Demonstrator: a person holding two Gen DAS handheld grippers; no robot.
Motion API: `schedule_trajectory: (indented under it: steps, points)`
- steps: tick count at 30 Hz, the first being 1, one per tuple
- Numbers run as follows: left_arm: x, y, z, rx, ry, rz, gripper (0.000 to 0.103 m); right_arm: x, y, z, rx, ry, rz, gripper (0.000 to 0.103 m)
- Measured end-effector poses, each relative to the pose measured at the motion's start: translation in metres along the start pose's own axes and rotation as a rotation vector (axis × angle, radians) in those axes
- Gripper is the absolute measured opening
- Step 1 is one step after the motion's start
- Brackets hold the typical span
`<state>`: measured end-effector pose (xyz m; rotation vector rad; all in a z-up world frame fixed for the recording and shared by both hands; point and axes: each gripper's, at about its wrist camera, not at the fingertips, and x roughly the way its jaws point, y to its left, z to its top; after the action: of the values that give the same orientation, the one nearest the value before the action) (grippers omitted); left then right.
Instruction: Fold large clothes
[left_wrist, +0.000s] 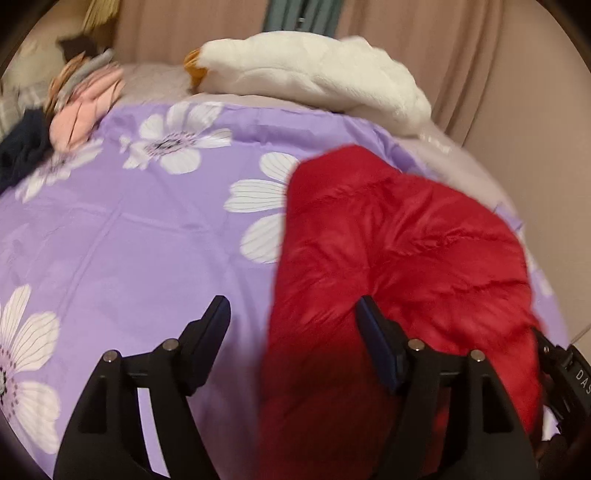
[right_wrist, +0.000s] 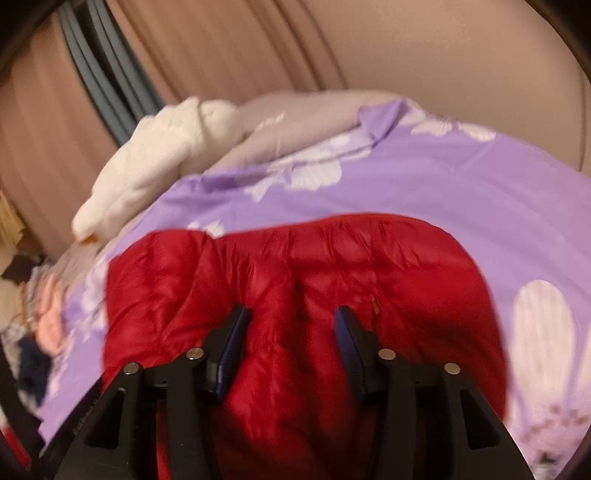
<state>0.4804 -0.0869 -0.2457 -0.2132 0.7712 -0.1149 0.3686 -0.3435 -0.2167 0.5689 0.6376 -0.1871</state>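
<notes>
the red puffer jacket (left_wrist: 399, 266) lies bunched on the purple flowered bedsheet (left_wrist: 147, 229), toward the right side of the bed. the left tool (left_wrist: 291, 314) has its jaws spread wide, holding nothing, straddling the jacket's left edge with one finger over bare sheet. the right tool (right_wrist: 291, 325) is also spread apart and empty, hovering directly above the middle of the jacket (right_wrist: 295, 280).

the slick, puffy fabric looks likely to slip from a shallow pinch, so a grab at the padding rather than a hem could drop the fold halfway. a low grab might also catch the sheet (right_wrist: 443, 184) along with the jacket and drag it up.

the left view alone shows the full white plush toy (left_wrist: 314, 74) with its orange beak and the pile of pink and dark clothes (left_wrist: 85, 107) at the far corner clearly. the right view alone shows the jacket's far rounded edge and the sheet's turned-up corner beyond it.
</notes>
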Motion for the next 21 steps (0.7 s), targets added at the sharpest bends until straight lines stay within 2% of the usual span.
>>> schedule_trajectory:
  steps: [1, 2, 3, 7, 10, 12, 15, 18, 21]
  points:
    - [-0.011, 0.010, 0.002, -0.019, 0.004, -0.034, 0.072, -0.014, -0.003, 0.003, 0.013, 0.016, 0.011, 0.067]
    - [-0.019, 0.015, 0.003, -0.029, 0.008, -0.061, 0.072, -0.023, -0.005, 0.004, 0.025, 0.028, -0.007, 0.085]
    - [-0.030, 0.023, 0.003, -0.046, 0.014, -0.097, 0.076, -0.038, -0.007, 0.005, 0.043, 0.030, -0.036, 0.094]
    - [-0.065, 0.047, 0.004, -0.110, 0.019, -0.199, 0.086, -0.081, -0.019, 0.000, 0.091, -0.019, -0.014, 0.094]
    - [-0.080, 0.051, 0.002, -0.085, 0.027, -0.209, 0.091, -0.093, -0.031, -0.005, 0.119, 0.013, 0.009, 0.094]
    - [-0.083, 0.051, -0.003, -0.069, 0.050, -0.242, 0.094, -0.095, -0.037, -0.010, 0.145, 0.040, 0.023, 0.094]
    - [-0.079, 0.054, -0.014, -0.084, 0.104, -0.318, 0.095, -0.089, -0.045, -0.019, 0.194, 0.085, 0.068, 0.094]
    - [-0.063, 0.055, -0.024, -0.117, 0.159, -0.323, 0.095, -0.075, -0.047, -0.026, 0.240, 0.164, 0.112, 0.094]
    - [-0.046, 0.055, -0.028, -0.143, 0.205, -0.345, 0.095, -0.063, -0.043, -0.029, 0.287, 0.221, 0.259, 0.094]
